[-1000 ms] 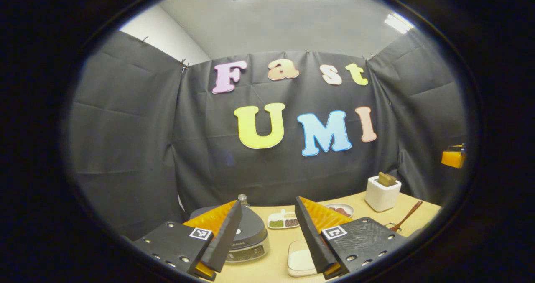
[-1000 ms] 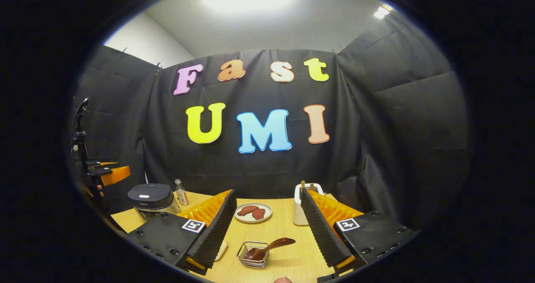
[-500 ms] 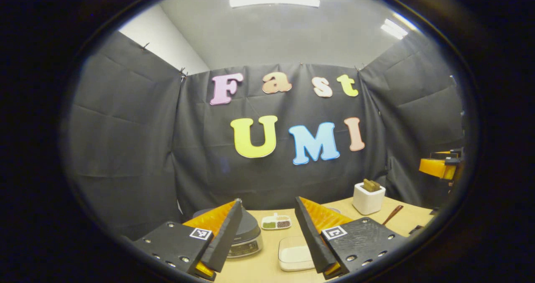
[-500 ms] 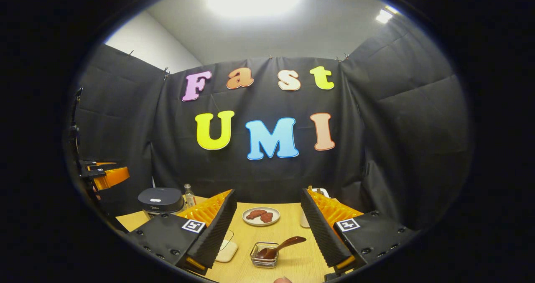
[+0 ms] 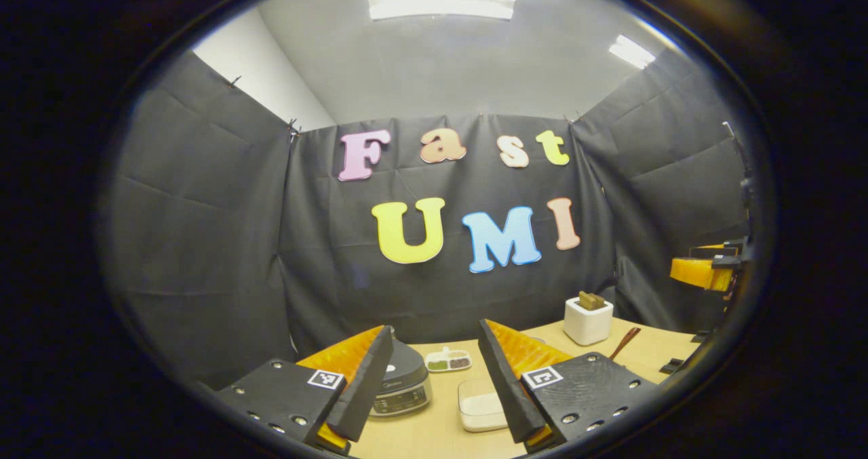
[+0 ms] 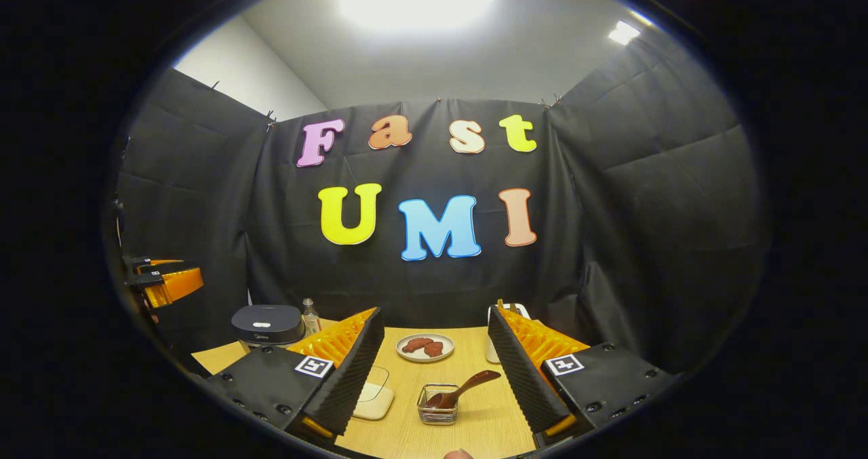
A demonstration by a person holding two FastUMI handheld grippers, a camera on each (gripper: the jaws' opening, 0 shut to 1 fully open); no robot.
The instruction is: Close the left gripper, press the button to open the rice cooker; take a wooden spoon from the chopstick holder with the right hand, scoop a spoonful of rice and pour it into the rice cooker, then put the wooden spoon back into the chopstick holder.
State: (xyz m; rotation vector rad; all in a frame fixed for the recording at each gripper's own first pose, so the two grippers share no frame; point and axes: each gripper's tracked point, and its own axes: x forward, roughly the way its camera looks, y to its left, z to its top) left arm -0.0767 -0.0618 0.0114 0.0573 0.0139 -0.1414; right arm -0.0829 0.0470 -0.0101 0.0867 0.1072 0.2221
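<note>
A: Rice cooker location: on the pale wood tabletop, lid down, seen in the left gripper view just past the inner finger of the left claw; in the right gripper view it stands at the tabletop's far left corner, a small bottle beside it.

B: Room: black cloth walls on three sides, ceiling lights above; the tabletop's far edge meets the cloth.

A: Clearance: bare wood lies between the clear rice container and the white chopstick holder.

B: Left claw state: fingers spread, nothing between them, raised above the cooker.

A: Right claw state: likewise spread, holding nothing; the wooden spoon leans in a wire basket between its fingers, apart from both; a plate lies beyond.
</note>
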